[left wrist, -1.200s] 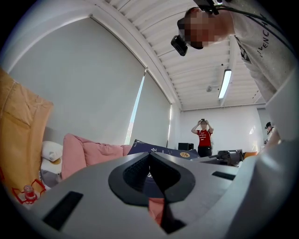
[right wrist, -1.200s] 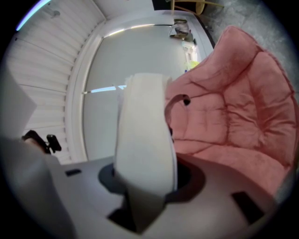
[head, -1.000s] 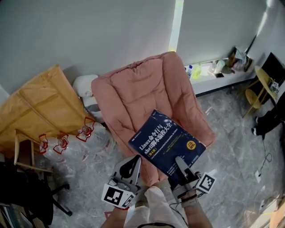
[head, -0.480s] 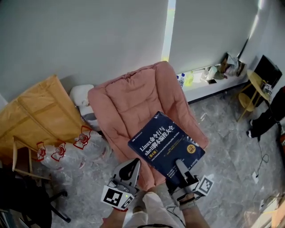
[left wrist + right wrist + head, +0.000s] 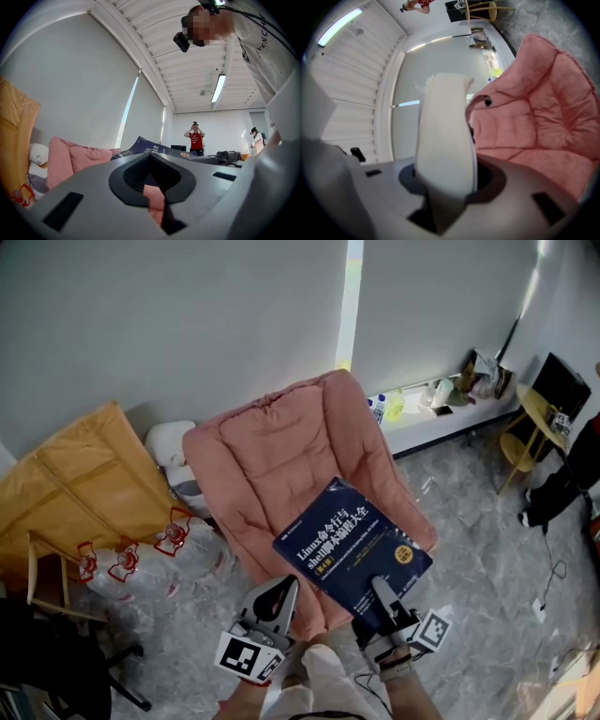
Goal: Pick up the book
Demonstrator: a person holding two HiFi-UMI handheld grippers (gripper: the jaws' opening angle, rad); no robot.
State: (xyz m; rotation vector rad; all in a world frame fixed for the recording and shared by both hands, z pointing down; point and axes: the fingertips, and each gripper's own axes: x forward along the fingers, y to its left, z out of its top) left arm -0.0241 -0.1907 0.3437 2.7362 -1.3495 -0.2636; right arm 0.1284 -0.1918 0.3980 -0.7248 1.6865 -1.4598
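My white shirt [image 5: 262, 51], nearest the lens above my left tongs, carries dark lettering that reads "GIVENCH" before the fold cuts it off.

My right tongs [image 5: 380, 592] are clamped on the near edge of the book [image 5: 352, 540]. From the right gripper view the pale block of pages [image 5: 445, 131] stands upright between the two jaws [image 5: 445, 183]. The book is off the ground, slanting up and away from those tongs. Its dark blue cover faces up, with a white title that begins "Linux" and a second line that begins "shell", the rest in Chinese characters. A small yellow label sits under the title and a round yellow sticker by the far right corner, both too small to read.

My left tongs [image 5: 278, 594] [image 5: 151, 171], just left of the right pair, are closed and hold nothing. Their tips sit beside the book's near left edge, which shows as a blue wedge [image 5: 150, 149] just beyond them.

Past both tongs and under the book lies a pink quilted cushion chair [image 5: 272, 456]. Further left are clear plastic bags with red print [image 5: 141, 554] and an orange quilt [image 5: 75, 474]. Beyond the right tongs, bottles line a low white sill [image 5: 412, 409] near a yellow stool [image 5: 530, 423]. Far off, a person in a red shirt [image 5: 194, 140] stands by the wall.
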